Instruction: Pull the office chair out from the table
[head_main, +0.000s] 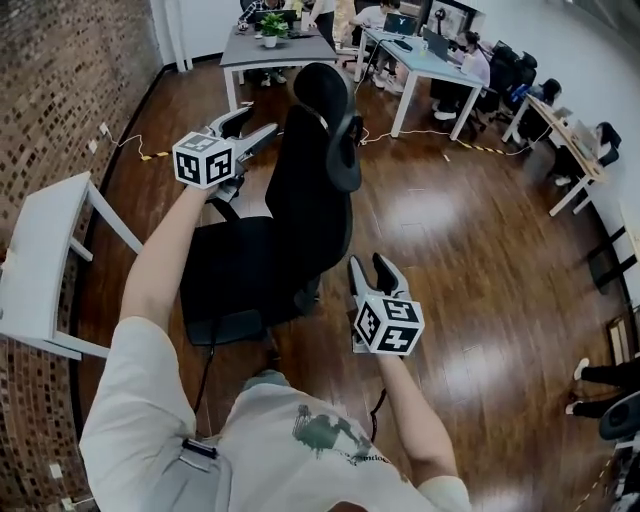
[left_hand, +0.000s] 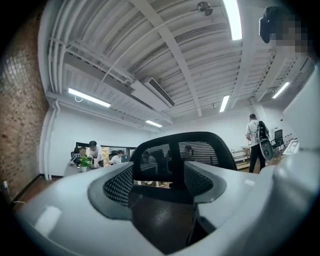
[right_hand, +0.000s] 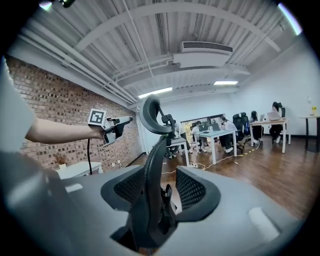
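The black office chair (head_main: 305, 190) stands on the wooden floor, a short way to the right of the white table (head_main: 45, 250), its seat turned toward the table. My left gripper (head_main: 258, 120) is open, level with the upper backrest and just left of it, not touching. In the left gripper view the mesh headrest (left_hand: 182, 155) fills the gap beyond the jaws. My right gripper (head_main: 369, 262) is open by the lower right edge of the backrest. In the right gripper view the backrest (right_hand: 150, 200) stands edge-on between the jaws, with a gap to the right pad (right_hand: 197, 192).
A brick wall (head_main: 60, 70) runs along the left. A grey desk (head_main: 275, 50) with a plant stands at the back, and white desks (head_main: 430, 65) with seated people at the back right. A cable (head_main: 150, 155) lies on the floor. A person (left_hand: 255, 142) stands far off.
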